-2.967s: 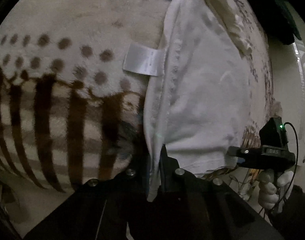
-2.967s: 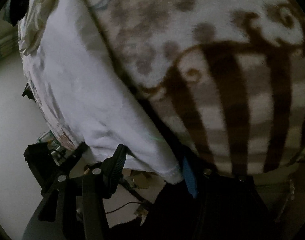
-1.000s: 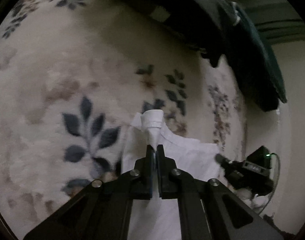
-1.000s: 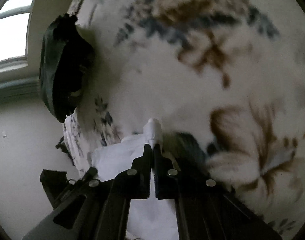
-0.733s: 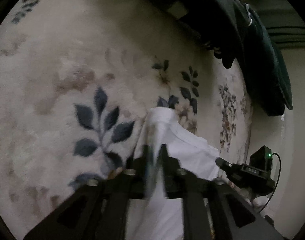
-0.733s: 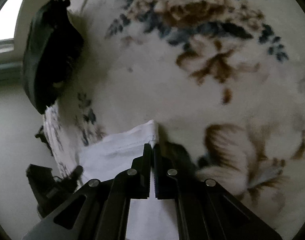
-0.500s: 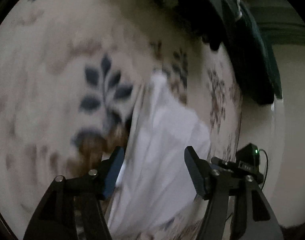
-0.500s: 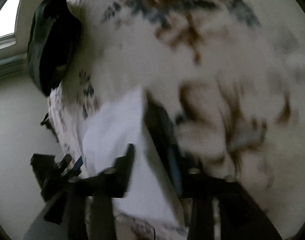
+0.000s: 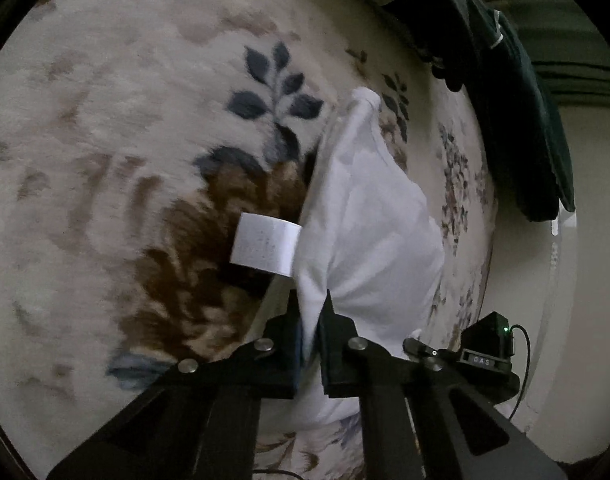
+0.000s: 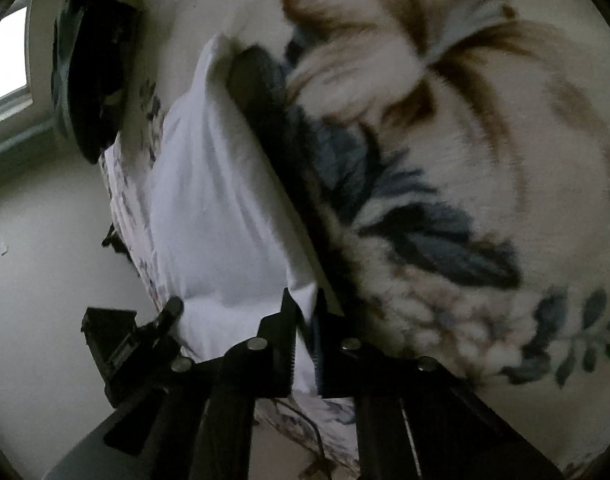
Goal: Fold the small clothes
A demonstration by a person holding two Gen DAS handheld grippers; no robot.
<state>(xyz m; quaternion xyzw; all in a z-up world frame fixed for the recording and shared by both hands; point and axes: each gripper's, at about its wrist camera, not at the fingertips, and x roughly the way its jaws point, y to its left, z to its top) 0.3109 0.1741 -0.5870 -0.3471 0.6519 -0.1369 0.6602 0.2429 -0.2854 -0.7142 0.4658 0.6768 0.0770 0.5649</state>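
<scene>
White cotton garment (image 9: 369, 216) — a small, soft piece already doubled over — lies on the plush floral blanket (image 9: 117, 128) of a bed, with its white care label (image 9: 265, 242) sticking out on the left side. A second ago each claw pinched a far corner; since then both have let go, come back to the near edge and closed again. Now the left claw (image 9: 309, 322) is clamped on the near left corner, cloth puckering between its jaws, and the right claw (image 10: 305, 322) is clamped on the near right corner. That regrasp suggests one fold is finished and the next is starting — probably carrying this near edge forward over the rest. A dark green garment (image 9: 517, 92) lies well apart at the far edge of the bed.
</scene>
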